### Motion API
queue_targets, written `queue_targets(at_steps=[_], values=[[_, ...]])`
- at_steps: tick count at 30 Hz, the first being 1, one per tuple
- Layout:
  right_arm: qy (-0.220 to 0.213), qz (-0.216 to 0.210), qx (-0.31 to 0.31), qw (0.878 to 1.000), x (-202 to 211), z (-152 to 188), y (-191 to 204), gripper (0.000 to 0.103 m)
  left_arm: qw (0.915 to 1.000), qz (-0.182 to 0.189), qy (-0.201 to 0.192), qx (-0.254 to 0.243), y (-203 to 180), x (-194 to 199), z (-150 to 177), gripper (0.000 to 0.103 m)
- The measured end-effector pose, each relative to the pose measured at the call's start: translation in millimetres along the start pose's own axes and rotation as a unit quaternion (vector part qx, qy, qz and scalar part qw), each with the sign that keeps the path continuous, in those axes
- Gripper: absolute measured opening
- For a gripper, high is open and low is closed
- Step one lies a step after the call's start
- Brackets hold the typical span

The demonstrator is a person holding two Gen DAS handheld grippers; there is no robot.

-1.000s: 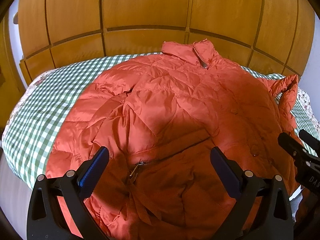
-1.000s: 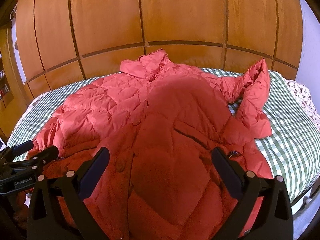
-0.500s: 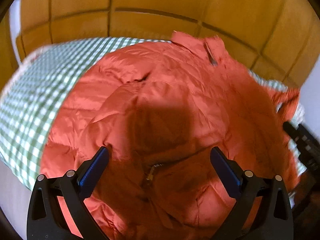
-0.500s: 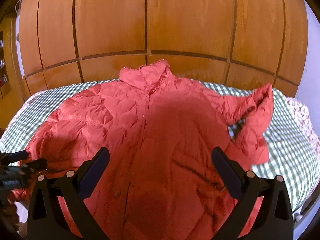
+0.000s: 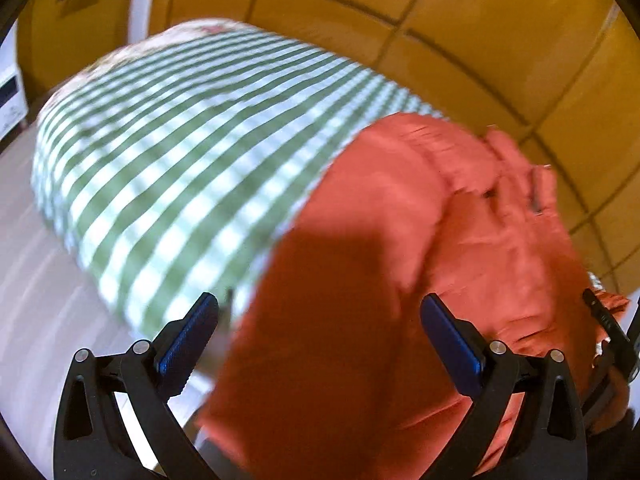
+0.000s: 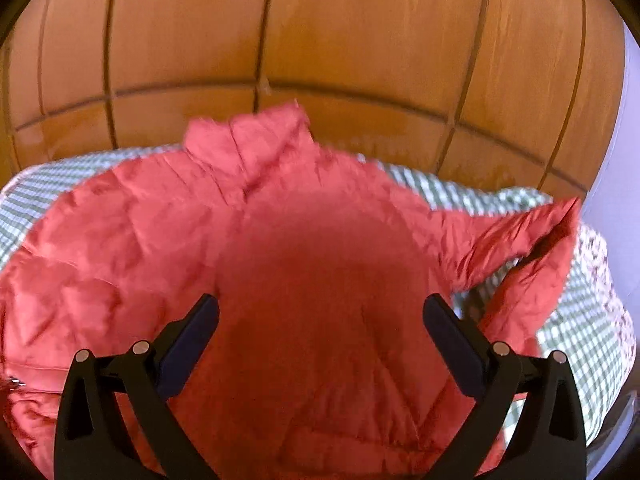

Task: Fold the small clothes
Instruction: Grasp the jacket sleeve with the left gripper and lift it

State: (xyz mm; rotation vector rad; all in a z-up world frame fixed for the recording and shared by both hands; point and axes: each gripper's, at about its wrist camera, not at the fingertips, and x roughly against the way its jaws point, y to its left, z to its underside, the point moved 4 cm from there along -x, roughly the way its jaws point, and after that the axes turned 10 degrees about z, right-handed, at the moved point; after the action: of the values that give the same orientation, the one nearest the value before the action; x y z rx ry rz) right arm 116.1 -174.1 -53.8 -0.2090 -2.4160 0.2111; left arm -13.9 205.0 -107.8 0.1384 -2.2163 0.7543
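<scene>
An orange-red puffer jacket [image 6: 312, 264] lies spread front-up on a bed, collar [image 6: 248, 140] toward the wooden wall, its right sleeve [image 6: 532, 248] bent up and folded over. My right gripper [image 6: 320, 332] is open and empty above the jacket's middle. In the blurred left wrist view the jacket [image 5: 400, 280] fills the right half; my left gripper [image 5: 316, 332] is open and empty over its left edge. The right gripper's finger [image 5: 604, 320] shows at that view's right edge.
The bed has a green-and-white checked cover [image 5: 192, 160], bare to the left of the jacket and beside the right sleeve [image 6: 580, 328]. A wooden panelled wall [image 6: 320, 40] stands behind the bed. Pale floor [image 5: 40, 320] lies at the bed's left side.
My left gripper has swung left, so the jacket's left edge, bare bed cover and floor fill its view. My right gripper has moved forward over the jacket; the right sleeve looks stretched out further right.
</scene>
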Motion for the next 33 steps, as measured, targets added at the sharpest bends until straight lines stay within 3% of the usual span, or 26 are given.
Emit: queue_targets(at_steps=[4,8,12,16,18,27,33], values=[[0.021,-0.005,-0.006,1.000,-19.8,15.2,-0.1,0.101,0.9996,-0.003,0.015,0.022,23.8,-2.7,15.0,0.100],[0.031,0.006,0.014,0.999,-27.0,23.6,7.8,0.101,0.9999,-0.010,0.012,0.000,14.2,-5.5,22.2,0.097],[0.035,0.013,0.019,0.999,-29.8,28.0,9.5,0.101,0.9992,-0.012,0.017,-0.034,-5.8,-10.7,23.5,0.068],[0.043,0.015,0.023,0.999,-34.2,31.1,11.3,0.101,0.9994,0.018,0.016,-0.024,-5.3,-8.4,14.8,0.023],[0.046,0.016,0.024,0.999,-35.8,30.8,12.3,0.101,0.9990,0.042,0.009,0.011,3.1,-4.0,2.2,0.018],[0.049,0.014,0.038,0.998,-29.6,36.2,20.9,0.101,0.9919,-0.008,-0.113,0.058,61.6,41.7,-96.4,0.012],[0.042,-0.001,0.048,0.998,-25.2,39.9,22.4,0.101,0.9875,-0.023,-0.142,0.065,89.6,50.7,-169.6,0.011]])
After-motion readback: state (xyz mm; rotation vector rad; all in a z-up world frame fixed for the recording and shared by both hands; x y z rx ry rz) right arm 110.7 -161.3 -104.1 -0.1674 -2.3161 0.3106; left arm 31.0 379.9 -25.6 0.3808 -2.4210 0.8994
